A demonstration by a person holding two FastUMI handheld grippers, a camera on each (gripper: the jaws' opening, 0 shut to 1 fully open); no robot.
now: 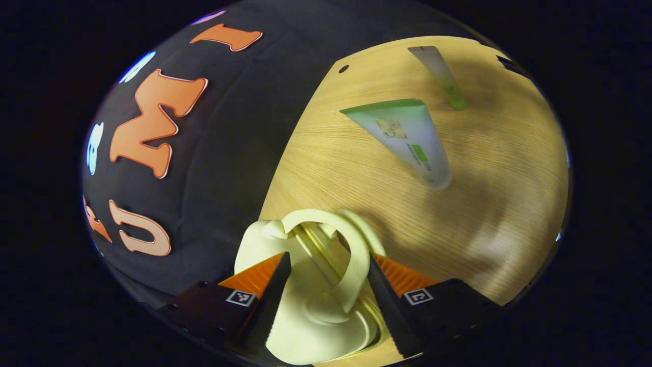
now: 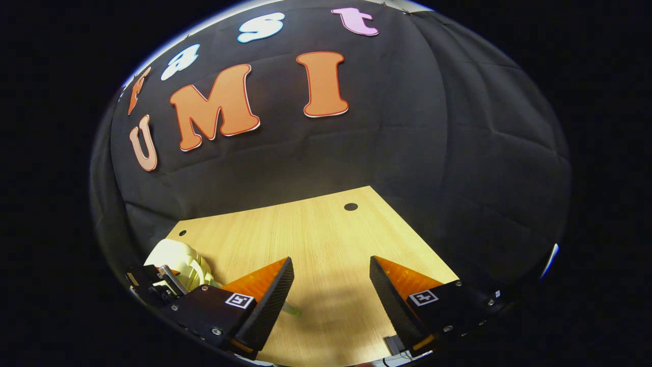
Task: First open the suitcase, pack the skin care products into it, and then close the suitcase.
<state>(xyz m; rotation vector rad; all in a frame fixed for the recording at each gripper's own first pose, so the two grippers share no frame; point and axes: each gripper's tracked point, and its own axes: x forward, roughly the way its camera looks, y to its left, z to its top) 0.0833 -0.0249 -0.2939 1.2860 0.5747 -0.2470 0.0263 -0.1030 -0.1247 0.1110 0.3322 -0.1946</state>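
The left tongs (image 1: 328,285) are spread wide around the cream suitcase (image 1: 310,306). It is small, with a looped handle (image 1: 351,250) on top and a gold band along its seam. Neither finger looks pressed on it yet. The case looks hard, smooth and light, so it could slip; the handle or the edge by the seam seems the best place to hold.

Two soft tubes lie on the wooden desk (image 1: 509,168): a big green-and-white tube (image 1: 412,140) and a thin tube (image 1: 440,74) farther off. They look squishy, so pinch the middle gently.

The right tongs (image 2: 331,285) are spread open over bare desk, holding nothing.
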